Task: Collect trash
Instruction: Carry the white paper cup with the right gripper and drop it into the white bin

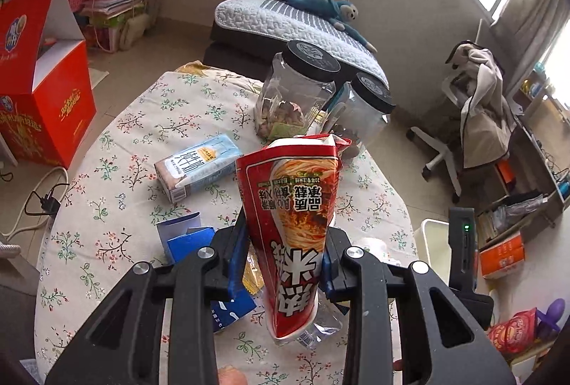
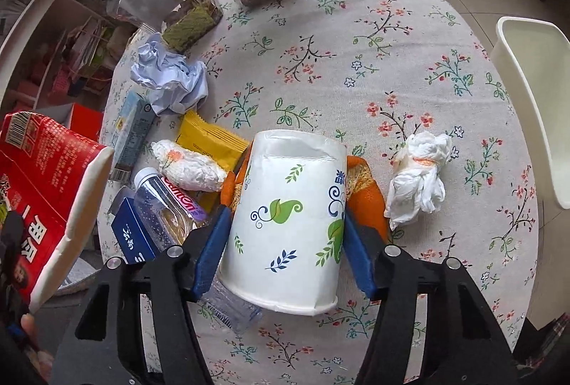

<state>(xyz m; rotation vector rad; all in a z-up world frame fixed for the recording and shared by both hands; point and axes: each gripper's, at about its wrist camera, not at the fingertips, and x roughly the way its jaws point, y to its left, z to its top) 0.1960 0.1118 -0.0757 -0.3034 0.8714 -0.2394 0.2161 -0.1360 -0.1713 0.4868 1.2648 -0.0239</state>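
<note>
A floral cloth covers the round table (image 2: 409, 71). Left gripper (image 1: 286, 242) jaws pinch one glossy red noodle cup (image 1: 290, 207); right gripper (image 2: 285, 235) jaws clasp one smooth paper cup (image 2: 288, 224); two crumpled tissues (image 2: 416, 178) lie beside.

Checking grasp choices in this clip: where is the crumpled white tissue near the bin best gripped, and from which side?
Grip the tissue across its narrow knotted middle, coming from above. It lies alone on the tablecloth, soft and bunched, with space on both sides for the fingers.

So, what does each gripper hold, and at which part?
Left gripper pinches the red noodle cup across its body. Right gripper clamps the paper cup by its sides.
</note>
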